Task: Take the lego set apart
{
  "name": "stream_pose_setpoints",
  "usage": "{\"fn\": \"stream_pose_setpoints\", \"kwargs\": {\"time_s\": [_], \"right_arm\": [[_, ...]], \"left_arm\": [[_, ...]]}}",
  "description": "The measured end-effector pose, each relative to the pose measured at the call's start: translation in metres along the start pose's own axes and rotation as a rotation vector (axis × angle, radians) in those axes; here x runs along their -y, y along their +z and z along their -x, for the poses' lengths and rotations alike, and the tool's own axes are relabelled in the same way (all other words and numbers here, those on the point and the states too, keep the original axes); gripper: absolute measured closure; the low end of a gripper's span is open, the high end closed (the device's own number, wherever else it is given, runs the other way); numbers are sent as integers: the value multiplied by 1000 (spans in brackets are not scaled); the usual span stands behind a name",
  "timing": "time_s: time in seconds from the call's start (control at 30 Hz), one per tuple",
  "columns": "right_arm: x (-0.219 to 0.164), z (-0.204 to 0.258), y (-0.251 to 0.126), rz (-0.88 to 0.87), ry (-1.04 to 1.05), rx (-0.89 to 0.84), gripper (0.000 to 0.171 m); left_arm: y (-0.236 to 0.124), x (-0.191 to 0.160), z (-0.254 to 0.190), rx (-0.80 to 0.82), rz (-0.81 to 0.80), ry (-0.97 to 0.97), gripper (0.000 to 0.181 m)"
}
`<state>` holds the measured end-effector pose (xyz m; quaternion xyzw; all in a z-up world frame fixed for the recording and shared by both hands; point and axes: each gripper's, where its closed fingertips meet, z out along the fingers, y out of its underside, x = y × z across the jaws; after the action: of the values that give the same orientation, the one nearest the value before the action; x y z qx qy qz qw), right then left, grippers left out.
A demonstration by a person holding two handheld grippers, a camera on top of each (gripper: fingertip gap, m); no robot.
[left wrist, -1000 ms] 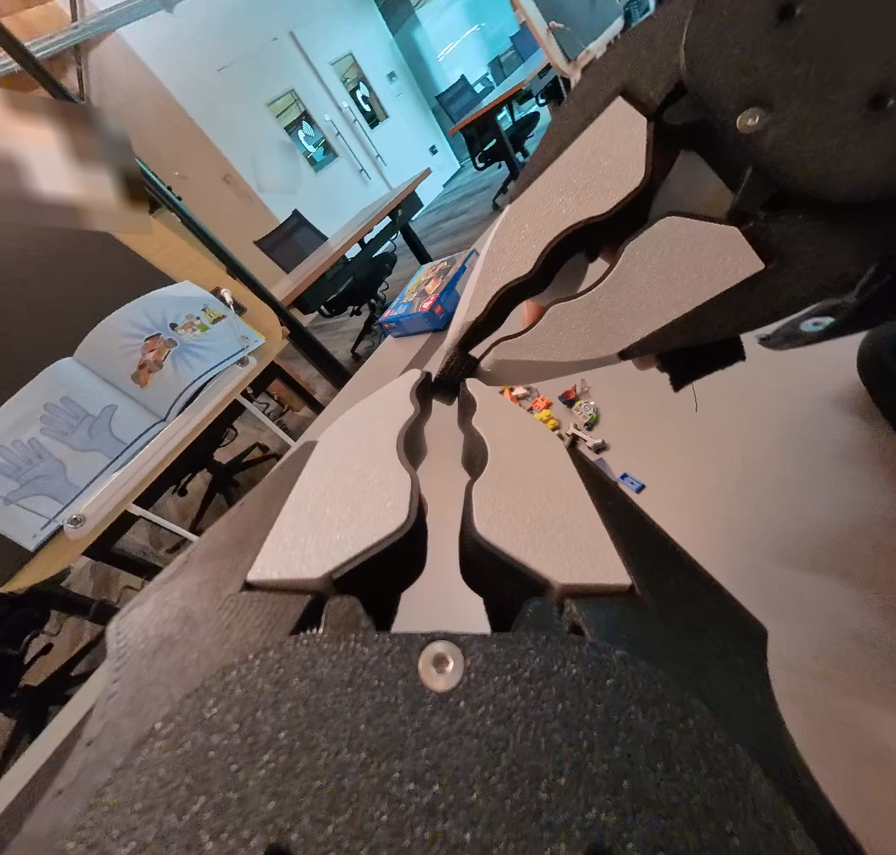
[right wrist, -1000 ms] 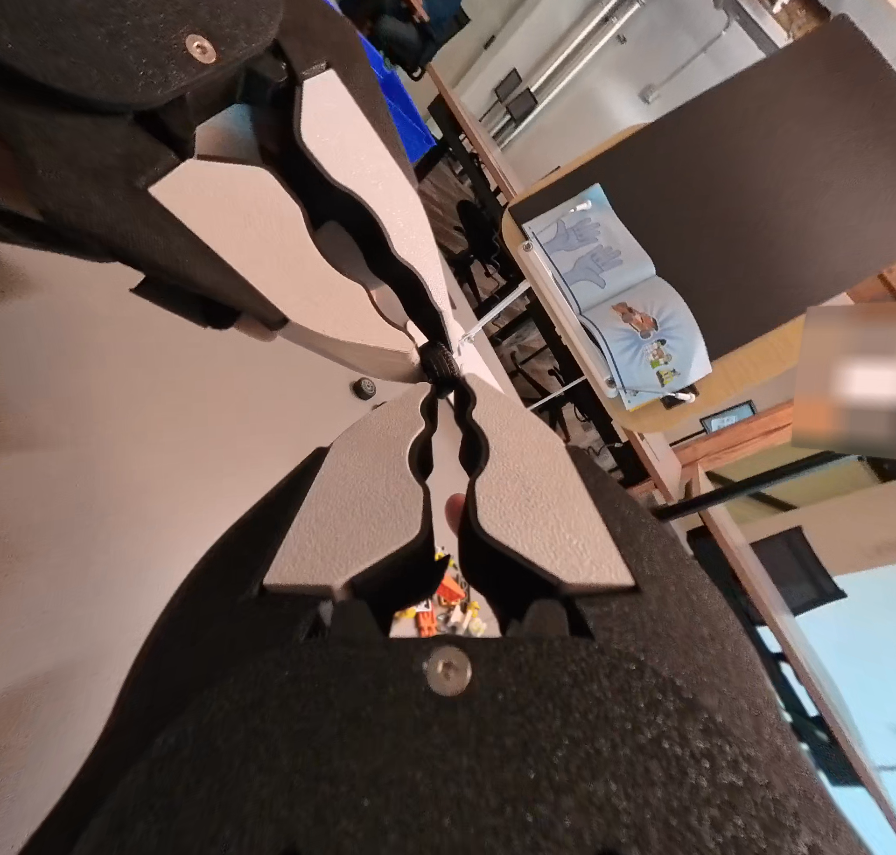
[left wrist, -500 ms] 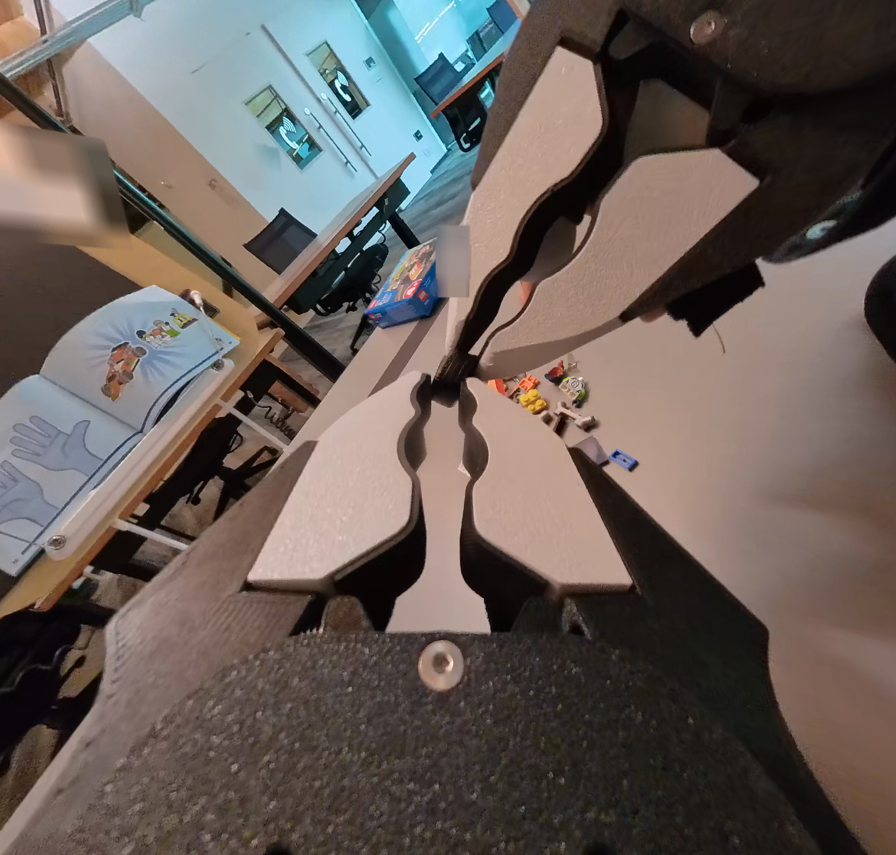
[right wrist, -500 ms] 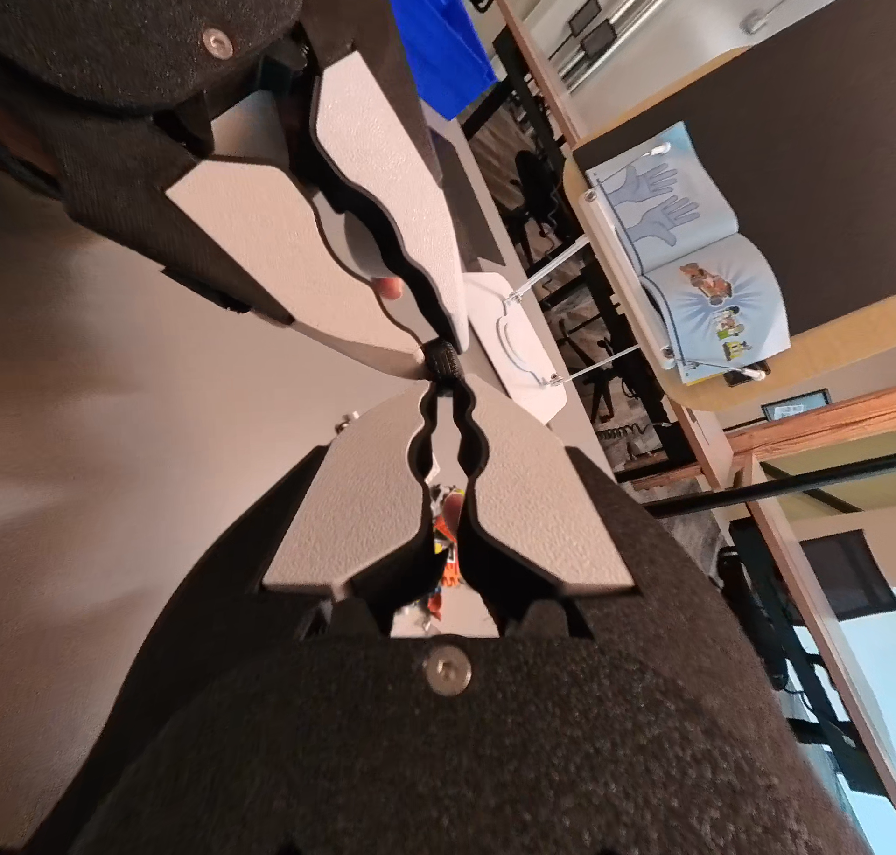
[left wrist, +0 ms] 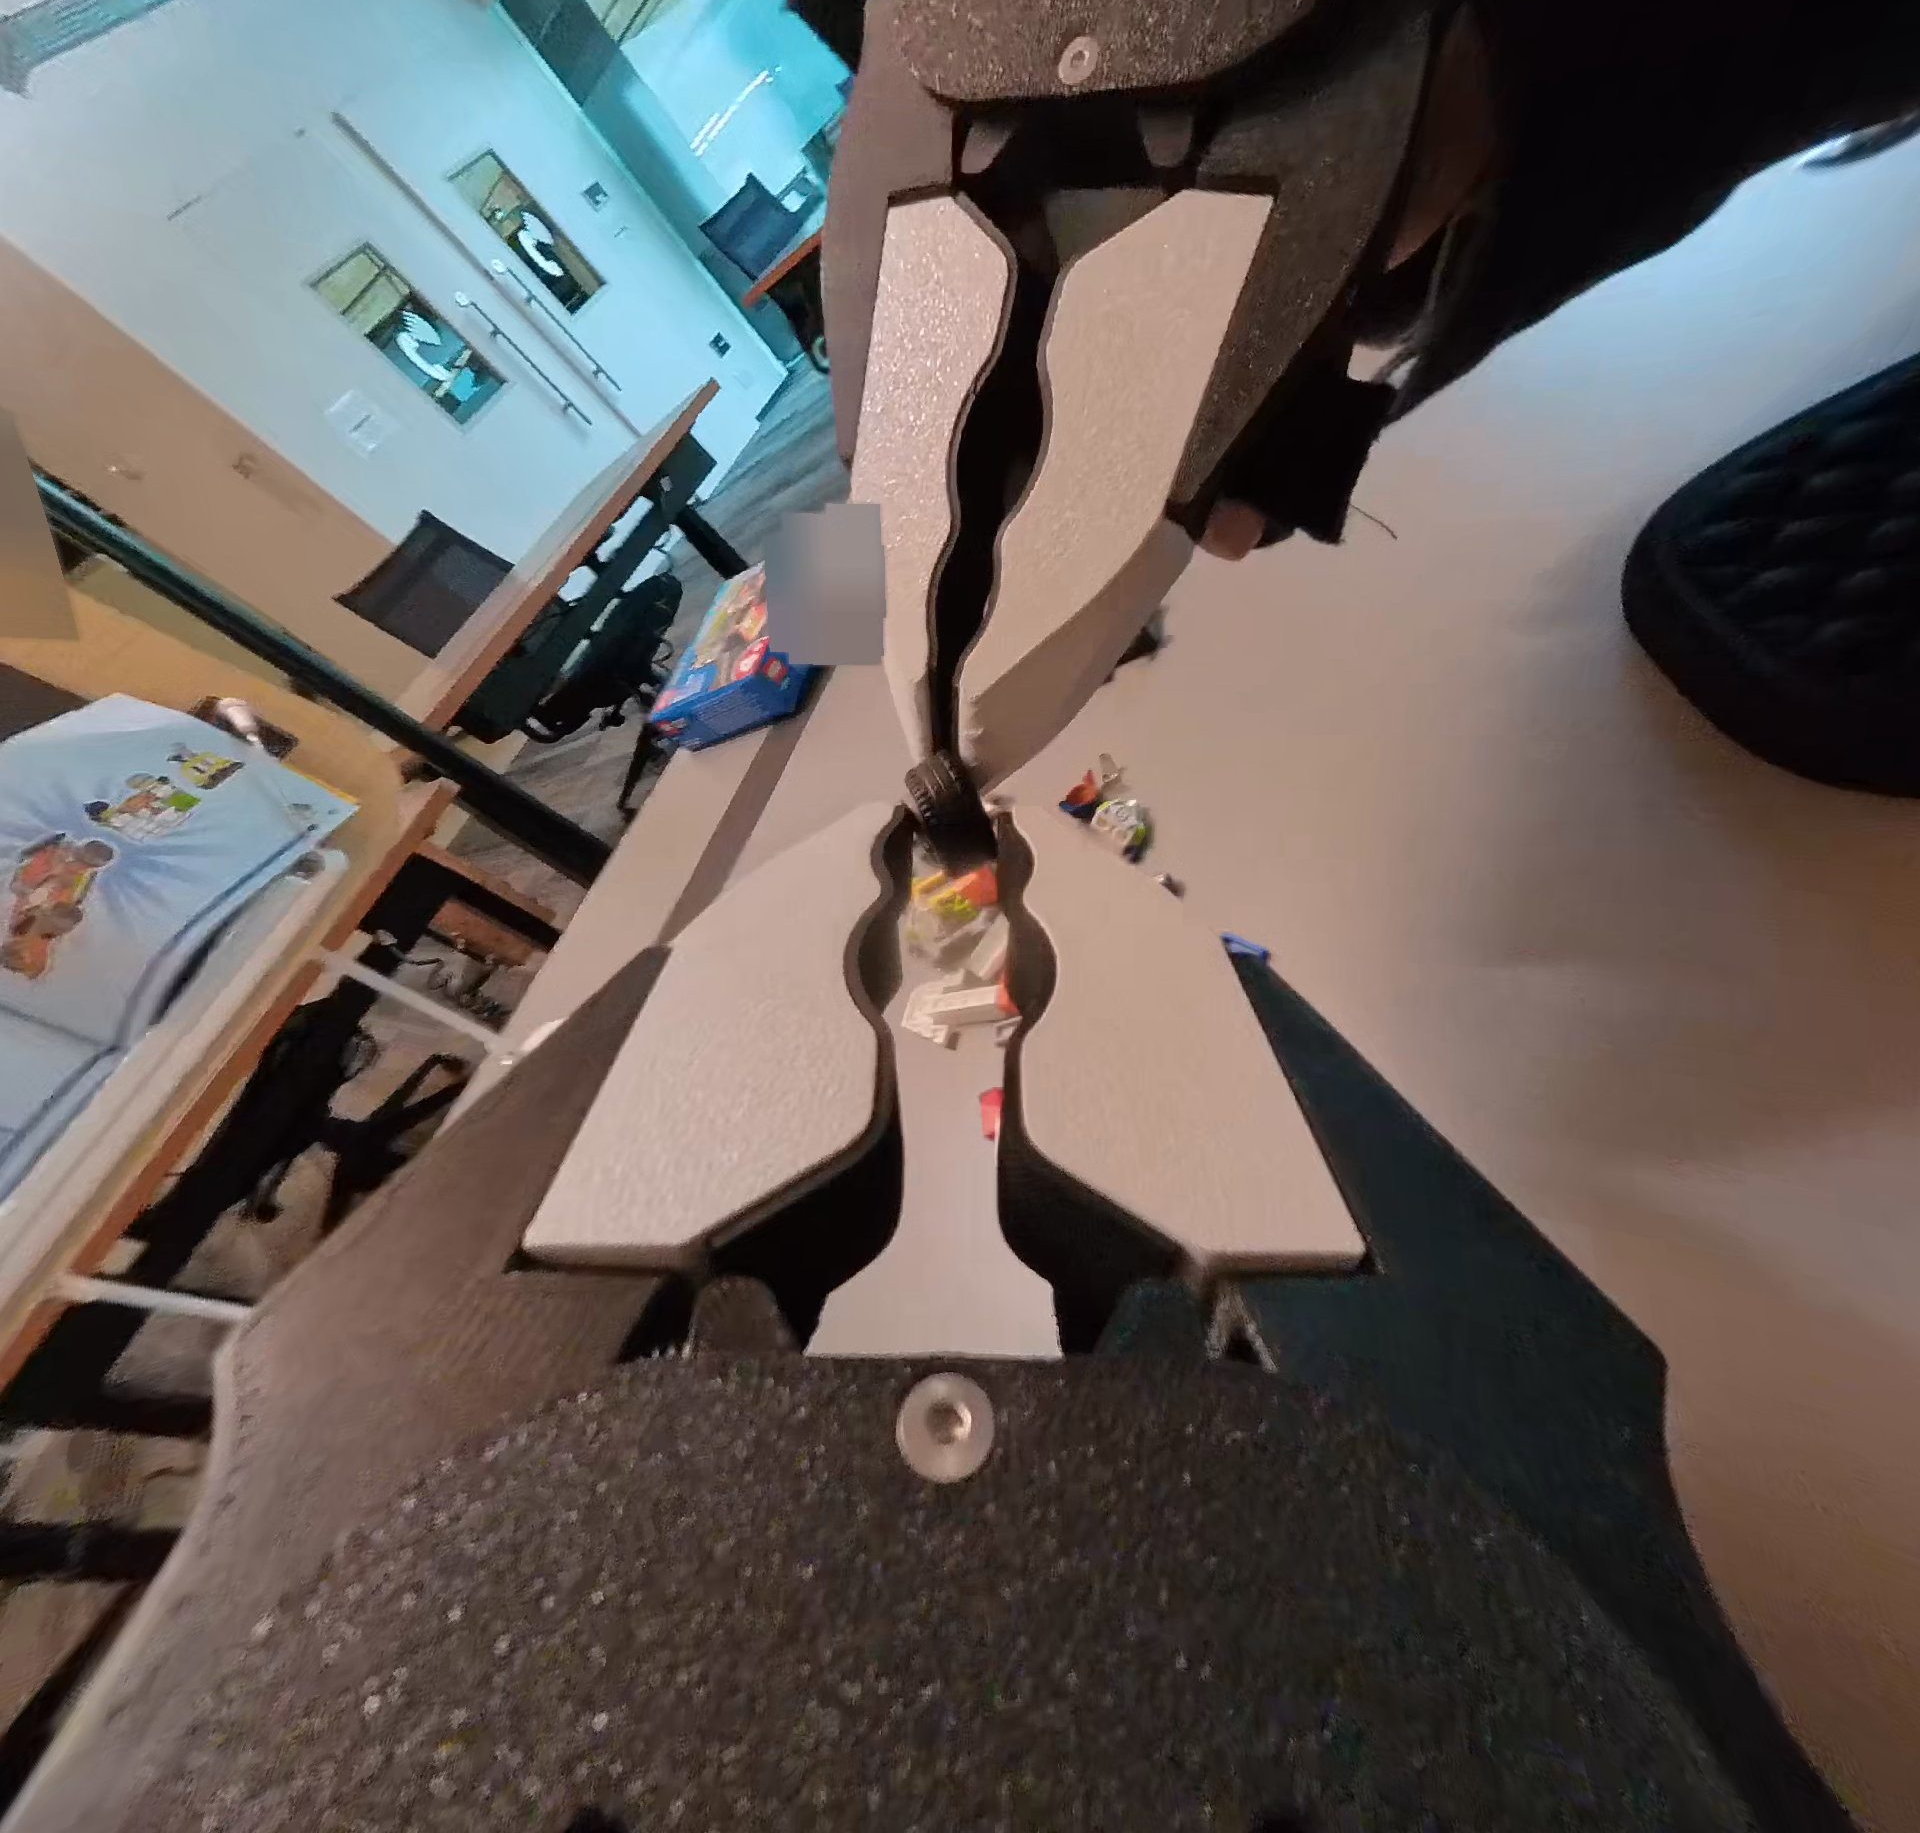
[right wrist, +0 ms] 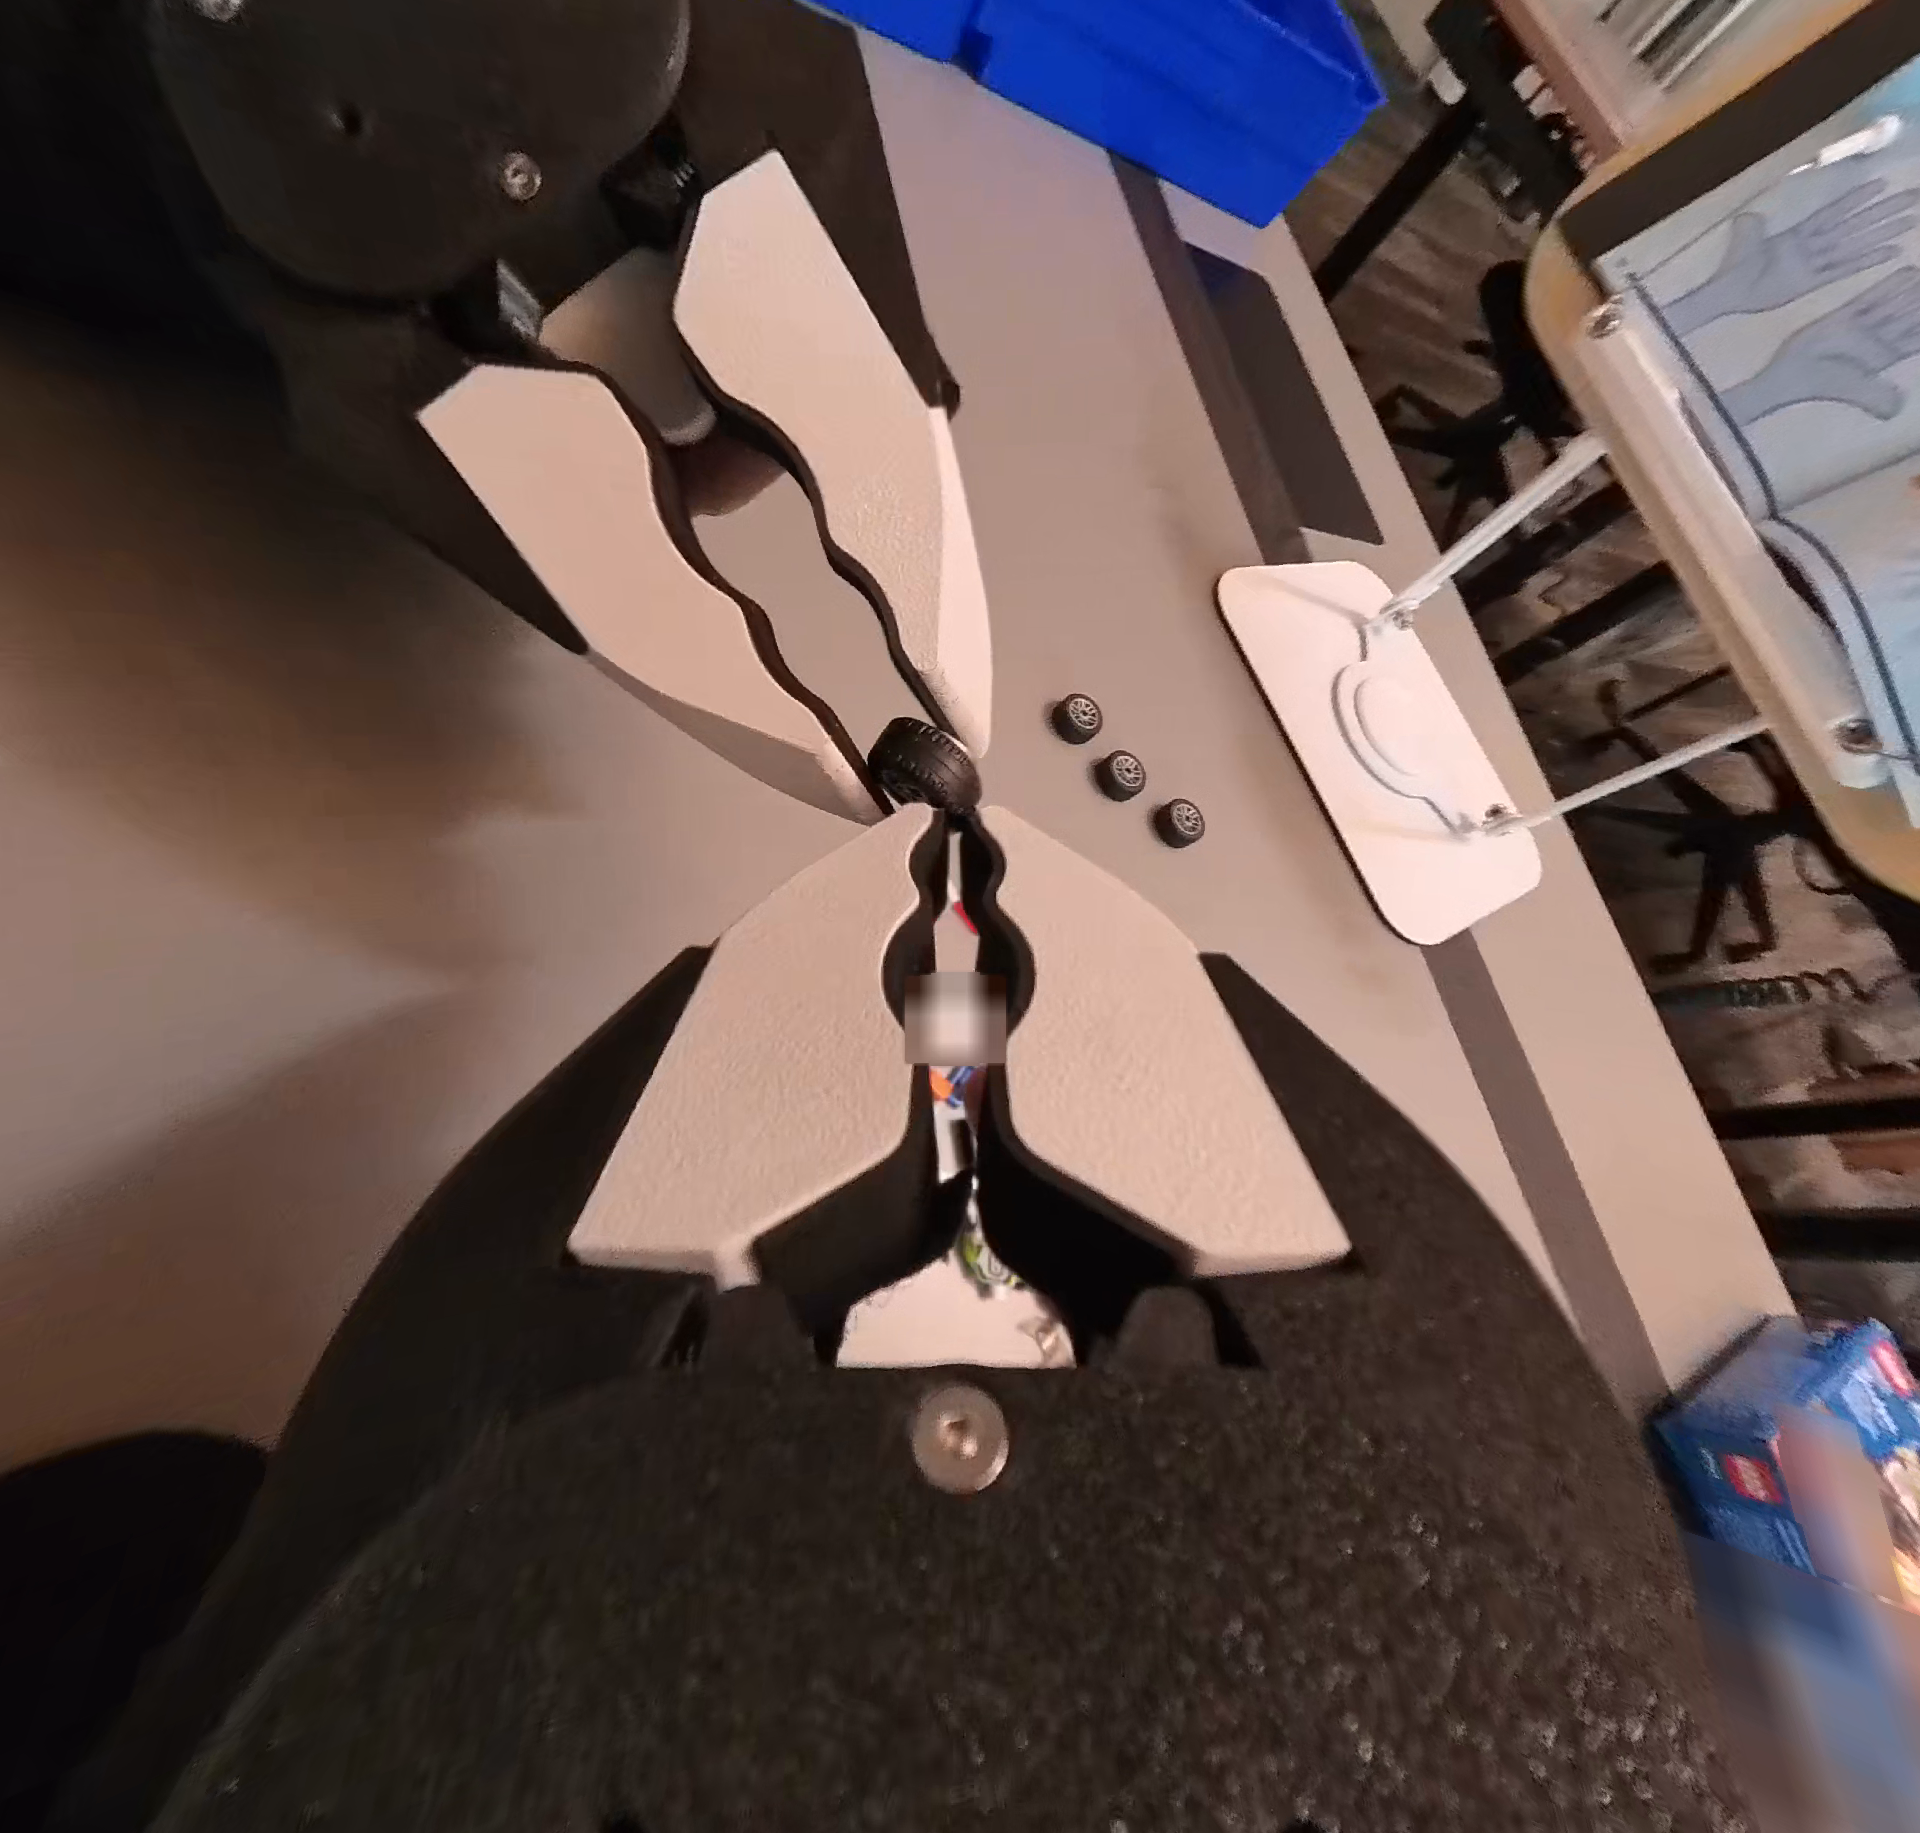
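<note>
A grey matte table (right wrist: 312, 744) held loose bricks (left wrist: 961, 962) of orange, yellow and white plastic. Above them the left gripper (left wrist: 948, 819) and the right gripper (right wrist: 940, 815) met tip to tip, wavy pale pads nearly together, both clamped on one small ribbed black tyre (right wrist: 925, 763). Right of it, three spoked wheels (right wrist: 1125, 771) lay in a row near a white stand base (right wrist: 1371, 734).
</note>
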<state>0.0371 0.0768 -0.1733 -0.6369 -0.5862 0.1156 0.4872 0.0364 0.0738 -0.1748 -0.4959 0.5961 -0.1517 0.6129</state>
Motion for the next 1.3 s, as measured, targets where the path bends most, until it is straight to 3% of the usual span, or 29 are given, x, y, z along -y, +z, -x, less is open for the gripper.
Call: {"fn": "stream_pose_setpoints", "kwargs": {"time_s": [0.2,0.5,0.73,0.83,1.3], "right_arm": [[6,9,-4,-24,-118,78,168],[8,19,-4,9,-340,129,161],[15,21,-5,15,-397,44,164],[13,16,-1,48,-460,-70,164],[-3,20,-2,65,-374,-105,166]], "left_arm": [[-7,4,-7,-135,-56,-95,167],[-10,5,-15,-194,-64,-54,167],[-7,0,-10,-147,-21,-44,171],[-5,-4,-4,-95,20,-22,171],[8,-13,-11,-57,96,-86,170]]}}
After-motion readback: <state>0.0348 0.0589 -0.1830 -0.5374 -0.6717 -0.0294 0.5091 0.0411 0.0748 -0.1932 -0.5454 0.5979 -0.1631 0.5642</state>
